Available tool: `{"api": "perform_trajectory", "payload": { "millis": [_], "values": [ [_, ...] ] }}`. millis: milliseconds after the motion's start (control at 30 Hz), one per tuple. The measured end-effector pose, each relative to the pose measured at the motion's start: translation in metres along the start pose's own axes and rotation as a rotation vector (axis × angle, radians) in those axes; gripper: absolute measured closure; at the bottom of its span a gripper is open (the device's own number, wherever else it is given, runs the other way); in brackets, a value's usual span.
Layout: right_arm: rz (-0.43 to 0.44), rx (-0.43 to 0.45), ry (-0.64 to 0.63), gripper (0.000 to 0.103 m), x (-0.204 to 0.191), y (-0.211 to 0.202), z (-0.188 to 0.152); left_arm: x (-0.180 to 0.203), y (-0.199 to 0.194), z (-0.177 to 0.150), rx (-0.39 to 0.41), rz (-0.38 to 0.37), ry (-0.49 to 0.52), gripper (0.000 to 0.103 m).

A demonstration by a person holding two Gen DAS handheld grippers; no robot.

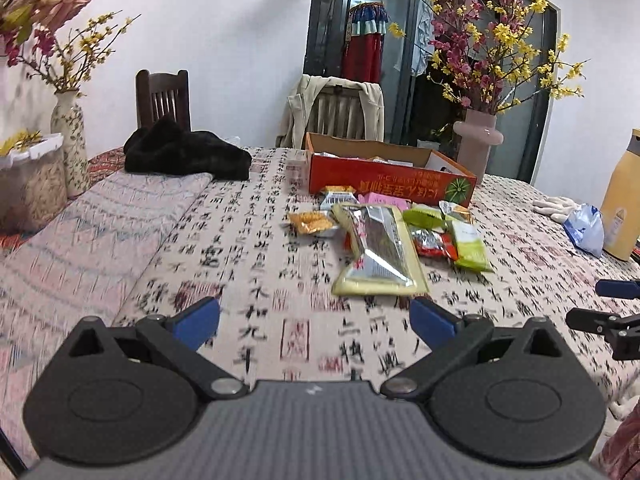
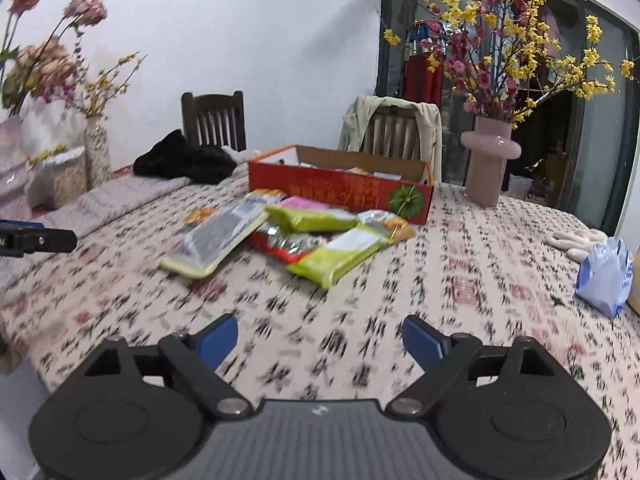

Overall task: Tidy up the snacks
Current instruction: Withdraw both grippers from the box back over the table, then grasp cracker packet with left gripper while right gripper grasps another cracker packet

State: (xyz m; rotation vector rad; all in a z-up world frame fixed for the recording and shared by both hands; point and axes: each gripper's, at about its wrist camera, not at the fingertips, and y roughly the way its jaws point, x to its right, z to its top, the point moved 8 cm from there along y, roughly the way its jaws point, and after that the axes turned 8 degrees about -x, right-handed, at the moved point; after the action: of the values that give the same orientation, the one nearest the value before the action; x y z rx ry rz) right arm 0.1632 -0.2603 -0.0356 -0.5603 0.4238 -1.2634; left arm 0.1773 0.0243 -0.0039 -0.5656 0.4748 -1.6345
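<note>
Fingers spread on left gripper [image 1: 315, 322] and right gripper [image 2: 320, 340], both empty. Snack packets [image 2: 280, 240] loose before orange box [image 2: 340, 190]; sorting barely begun.

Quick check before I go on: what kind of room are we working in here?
Most likely a home dining room: a cloth-covered table with wooden chairs behind it, a jacket draped over one, and vases of flowers standing on the table.

Each camera sat just behind its own tool, low over the counter [image 1: 256, 240], angled slightly downward toward the far wall. Both views shared the snack pile [image 1: 384, 236] and red box [image 2: 340, 188]; the right camera looked from further right.
</note>
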Motion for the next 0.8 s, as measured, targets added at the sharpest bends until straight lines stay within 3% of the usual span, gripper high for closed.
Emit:
{"api": "perform_trajectory", "payload": {
  "millis": [200, 467, 800],
  "values": [
    [-0.005, -0.02, -0.008, 0.014, -0.009, -0.001, -0.019, 0.001, 0.001, -0.017, -0.022, -0.002, 0.005, 0.0],
    [-0.008, -0.018, 0.016, 0.014, -0.001, 0.007, -0.012, 0.003, 0.012, -0.008, -0.027, -0.015, 0.006, 0.0],
    [-0.046, -0.046, 0.065, 0.014, 0.033, 0.044, 0.02, -0.011, 0.072, 0.042, -0.043, 0.024, 0.096, 0.0]
  ]
}}
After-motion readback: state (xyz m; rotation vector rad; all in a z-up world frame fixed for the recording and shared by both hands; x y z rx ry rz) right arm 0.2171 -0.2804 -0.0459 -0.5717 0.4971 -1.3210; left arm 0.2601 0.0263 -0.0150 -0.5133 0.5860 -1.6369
